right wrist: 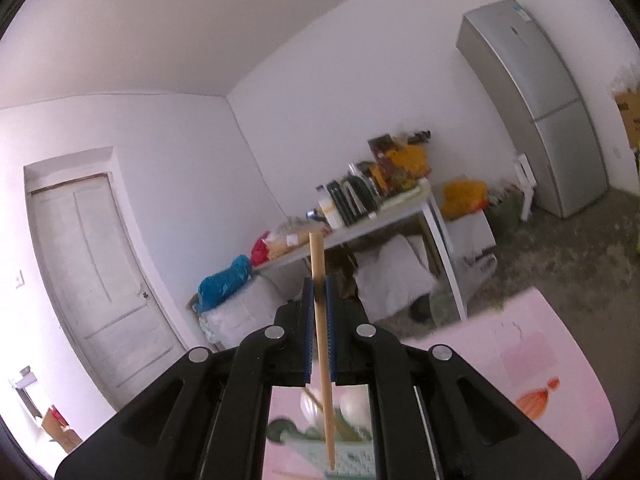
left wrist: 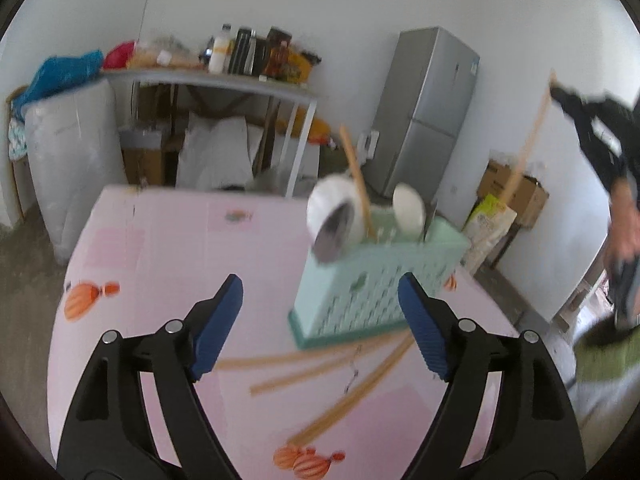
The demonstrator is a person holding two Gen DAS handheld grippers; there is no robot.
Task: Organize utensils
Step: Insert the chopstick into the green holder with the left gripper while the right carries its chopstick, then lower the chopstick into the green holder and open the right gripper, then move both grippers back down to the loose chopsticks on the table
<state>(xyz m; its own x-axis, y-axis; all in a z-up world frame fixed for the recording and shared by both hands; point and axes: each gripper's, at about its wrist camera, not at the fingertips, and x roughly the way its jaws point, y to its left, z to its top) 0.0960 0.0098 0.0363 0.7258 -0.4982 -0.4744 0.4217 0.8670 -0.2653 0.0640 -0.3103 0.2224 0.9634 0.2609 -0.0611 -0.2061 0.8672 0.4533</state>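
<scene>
A mint green slotted basket (left wrist: 372, 280) stands on the pink table (left wrist: 160, 248). It holds white ladles or spoons (left wrist: 332, 216) and one upright wooden chopstick (left wrist: 358, 180). Several loose chopsticks (left wrist: 320, 364) lie on the table in front of it. My left gripper (left wrist: 320, 316) is open and empty above these, just before the basket. My right gripper (right wrist: 319, 284) is shut on a single chopstick (right wrist: 322, 340), held upright high above the basket (right wrist: 352, 460). It also shows in the left wrist view (left wrist: 576, 108), with its chopstick (left wrist: 528, 140).
A grey table (left wrist: 224, 80) loaded with bottles and bags stands behind, with boxes and sacks under it. A silver fridge (left wrist: 428, 112) stands at the back right, cardboard boxes (left wrist: 516, 188) beside it. A white door (right wrist: 96, 272) is on the left wall.
</scene>
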